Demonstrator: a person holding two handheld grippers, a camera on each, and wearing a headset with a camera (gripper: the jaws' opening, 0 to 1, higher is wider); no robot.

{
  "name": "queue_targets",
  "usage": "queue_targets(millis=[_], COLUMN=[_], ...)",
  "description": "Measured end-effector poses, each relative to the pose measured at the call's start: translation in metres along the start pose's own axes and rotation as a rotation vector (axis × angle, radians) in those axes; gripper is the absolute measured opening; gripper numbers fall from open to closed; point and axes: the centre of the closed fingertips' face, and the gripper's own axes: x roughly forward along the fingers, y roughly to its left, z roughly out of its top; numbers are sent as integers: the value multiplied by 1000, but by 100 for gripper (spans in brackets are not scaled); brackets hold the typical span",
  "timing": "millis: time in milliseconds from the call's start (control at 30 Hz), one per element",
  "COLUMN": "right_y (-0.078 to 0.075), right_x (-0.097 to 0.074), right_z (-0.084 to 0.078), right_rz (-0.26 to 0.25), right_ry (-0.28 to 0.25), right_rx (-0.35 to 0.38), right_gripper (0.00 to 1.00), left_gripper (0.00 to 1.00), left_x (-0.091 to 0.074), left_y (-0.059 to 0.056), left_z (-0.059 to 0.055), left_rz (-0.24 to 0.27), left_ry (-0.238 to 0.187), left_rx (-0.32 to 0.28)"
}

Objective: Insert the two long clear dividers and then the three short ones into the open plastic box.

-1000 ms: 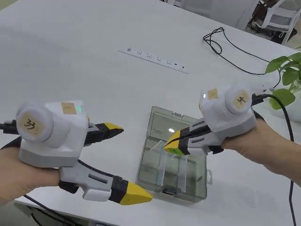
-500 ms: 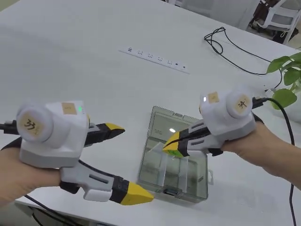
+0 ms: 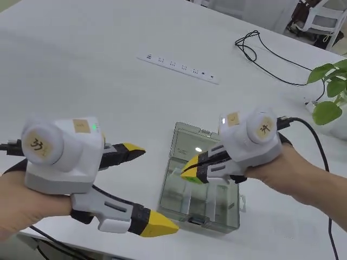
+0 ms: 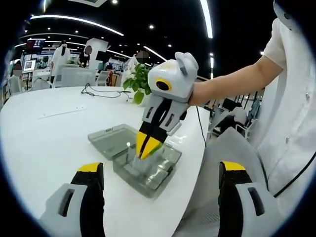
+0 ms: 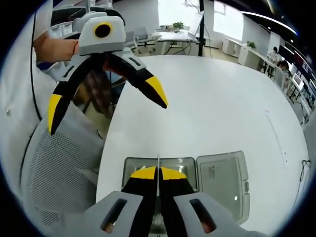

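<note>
One divider (image 5: 158, 162) pinched in right gripper (image 3: 189, 172) | now lower over box (image 3: 173, 211) | left gripper (image 3: 153, 188) agape, unmoved

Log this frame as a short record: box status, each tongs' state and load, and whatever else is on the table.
plastic box: open, lid lying flat on its far side
box contents: clear dividers seem to be seated; count unclear
right tongs: shut on a clear divider, tips over the box
left tongs: open, empty, hovering left of the box
table: power strip, plant at the right edge
</note>
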Motion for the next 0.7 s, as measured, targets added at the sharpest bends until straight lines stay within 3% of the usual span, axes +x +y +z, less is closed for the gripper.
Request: queue_targets(millis=[700], right_y=[-1], right_x=[20], right_z=[-10], right_rz=[21], right_ry=[61], right_rx=[10], right_gripper=[2], left_gripper=[99], left_x=[0], left_y=[2], left_z=[-2], left_rz=[-4], left_ry=[8], left_rx=[2])
